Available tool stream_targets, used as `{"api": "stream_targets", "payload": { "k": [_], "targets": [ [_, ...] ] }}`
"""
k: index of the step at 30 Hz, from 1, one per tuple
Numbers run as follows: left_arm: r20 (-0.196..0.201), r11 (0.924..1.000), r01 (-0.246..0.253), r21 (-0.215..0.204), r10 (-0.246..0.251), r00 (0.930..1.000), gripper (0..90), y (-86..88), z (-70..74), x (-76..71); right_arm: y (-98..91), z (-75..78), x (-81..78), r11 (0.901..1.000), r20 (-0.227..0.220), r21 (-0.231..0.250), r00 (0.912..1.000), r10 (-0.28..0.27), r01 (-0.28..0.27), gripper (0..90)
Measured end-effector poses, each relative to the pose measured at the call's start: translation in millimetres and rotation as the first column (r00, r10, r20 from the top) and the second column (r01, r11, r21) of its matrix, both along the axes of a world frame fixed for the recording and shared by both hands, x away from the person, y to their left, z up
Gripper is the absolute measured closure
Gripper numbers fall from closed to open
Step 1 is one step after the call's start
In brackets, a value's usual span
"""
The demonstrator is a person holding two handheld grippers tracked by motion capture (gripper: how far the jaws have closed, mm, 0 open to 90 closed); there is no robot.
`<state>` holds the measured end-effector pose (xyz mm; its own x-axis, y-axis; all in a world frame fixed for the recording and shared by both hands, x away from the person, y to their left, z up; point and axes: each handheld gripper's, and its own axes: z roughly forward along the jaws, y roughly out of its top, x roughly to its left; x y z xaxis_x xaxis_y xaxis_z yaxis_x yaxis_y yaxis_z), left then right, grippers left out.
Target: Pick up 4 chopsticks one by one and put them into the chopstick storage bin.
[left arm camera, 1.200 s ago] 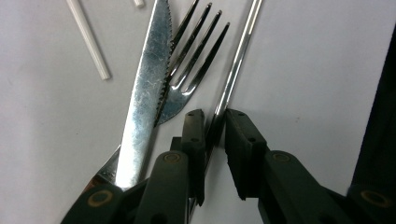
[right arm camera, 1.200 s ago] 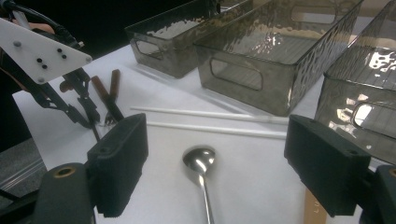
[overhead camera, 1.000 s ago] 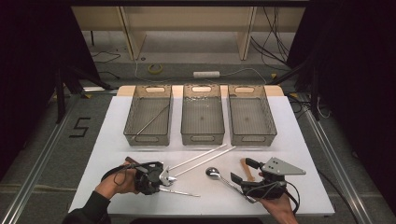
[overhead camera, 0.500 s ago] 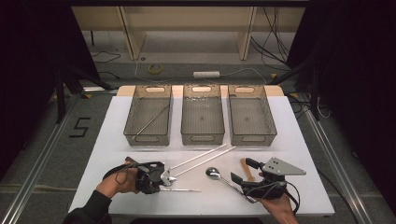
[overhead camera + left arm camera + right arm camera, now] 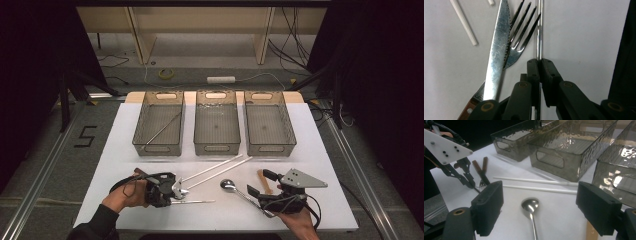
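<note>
Left tool clamped on a thin metal rod

Left tool (image 5: 539, 61) had just been closing, pads pinching the metal rod (image 5: 539, 30) flat on the white bench (image 5: 320, 150), beside knife (image 5: 496, 50) and fork (image 5: 521, 32); right tool (image 5: 539, 202) stood apart over the spoon (image 5: 530, 206)

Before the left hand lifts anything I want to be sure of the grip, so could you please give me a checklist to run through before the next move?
1. Left gripper on the metal rod: ok; its jaws have just been closing and now pinch the rod between them.
2. Nothing else caught: ok; the knife and fork lie beside the jaws, outside them.
3. Fork free of the rod: cannot tell; its tines lie close alongside it.
4. Left bin ready: ok; open on top, with one similar rod inside.
5. Right gripper out of the way: ok; jaws open, the spoon untouched ahead of them.
</note>
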<state>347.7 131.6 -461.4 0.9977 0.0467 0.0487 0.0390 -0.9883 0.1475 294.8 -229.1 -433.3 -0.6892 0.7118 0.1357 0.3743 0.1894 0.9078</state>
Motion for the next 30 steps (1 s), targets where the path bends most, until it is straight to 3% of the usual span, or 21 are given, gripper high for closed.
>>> {"api": "stream_targets", "payload": {
  "k": [9, 13, 15, 16, 23, 26, 30],
  "targets": [
    [0.013, 0.9995, 0.0, -0.031, 0.0, 0.9999, 84.6, 3.7, 0.9, -0.9, 0.2, 0.2, 0.2, 1.0, -0.002, -0.002, 1.0, 0.0, 0.0, 23.3],
    [-0.013, 0.9991, 0.01, -0.042, -0.01, 0.9999, 84.6, 4.9, 7.8, -2.2, 0.0, 0.2, 0.2, 1.0, -0.001, -0.002, 1.0, 0.001, -0.001, 23.3],
    [0.002, 0.9988, 0.001, -0.049, -0.001, 1.0, 84.6, 4.1, 10.8, -4.3, 0.0, 0.1, 0.4, 1.0, -0.002, -0.001, 1.0, 0.001, -0.001, 23.3],
    [-0.012, 0.9986, 0.0, -0.053, -0.001, 0.9999, 84.7, 3.9, 12.1, -4.7, 0.0, 0.2, 0.2, 1.0, -0.001, -0.002, 1.0, 0.001, -0.001, 23.3],
    [-0.005, 0.9961, -0.026, -0.084, 0.025, 0.9997, 84.6, 0.7, 31.4, -9.2, -0.4, 0.4, 0.3, 1.0, -0.002, 0.001, 1.0, 0.001, -0.001, 23.2],
    [-0.008, 0.9885, -0.081, -0.127, 0.081, 0.9967, 84.6, -2.2, 40.5, -10.2, -0.3, 0.5, 0.0, 1.0, -0.001, 0.001, 1.0, 0.001, -0.001, 23.2],
    [0.0, 0.9676, -0.17, -0.187, 0.173, 0.9849, 84.6, -0.5, 49.8, -5.8, -0.6, 0.4, 0.0, 1.0, 0.0, 0.001, 1.0, 0.0, 0.0, 23.2]
  ]
}}
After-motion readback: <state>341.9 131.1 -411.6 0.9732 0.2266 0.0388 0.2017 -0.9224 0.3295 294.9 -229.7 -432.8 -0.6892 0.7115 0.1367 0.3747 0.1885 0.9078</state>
